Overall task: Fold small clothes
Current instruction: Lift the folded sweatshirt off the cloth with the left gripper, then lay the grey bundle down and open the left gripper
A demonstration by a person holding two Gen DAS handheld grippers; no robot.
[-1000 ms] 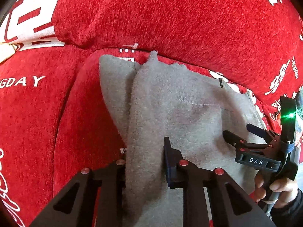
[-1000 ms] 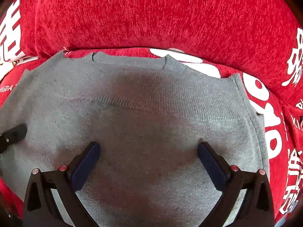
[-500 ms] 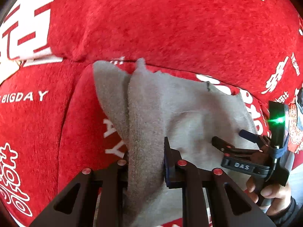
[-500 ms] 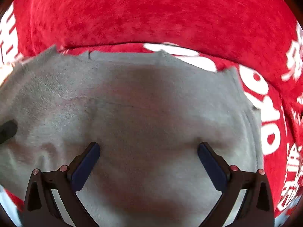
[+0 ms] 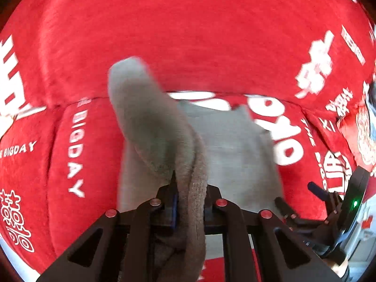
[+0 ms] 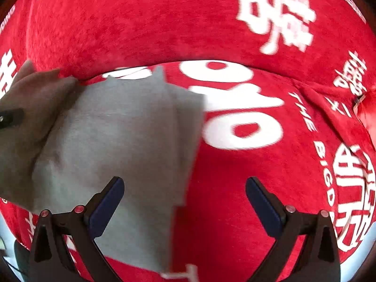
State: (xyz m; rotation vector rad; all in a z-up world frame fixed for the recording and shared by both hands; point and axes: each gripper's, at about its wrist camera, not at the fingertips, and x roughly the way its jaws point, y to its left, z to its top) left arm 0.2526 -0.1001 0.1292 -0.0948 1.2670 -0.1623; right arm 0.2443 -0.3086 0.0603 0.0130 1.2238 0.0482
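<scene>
This looks like a home sitting room: a plush red sofa cover (image 5: 211, 35) printed with white festive characters and the words "THE BIGDAY" drapes over a backrest and seat cushion (image 6: 270, 164); a soft grey knitted garment (image 6: 112, 141) lies on it.

My left claw (image 5: 189, 202) has lifted the grey garment's (image 5: 230, 155) edge, closing tighter on it. My right claw (image 6: 184, 202) now hangs over red cover (image 6: 235, 188) rather than cloth.

Grey garment (image 5: 225, 150) smeared by motion, lower part hidden behind left gripper (image 5: 190, 202). White lettering (image 6: 235, 108) on red sofa cover (image 6: 141, 18) blurred, unreadable. Right gripper (image 5: 324, 202) cut off at frame edge.
</scene>
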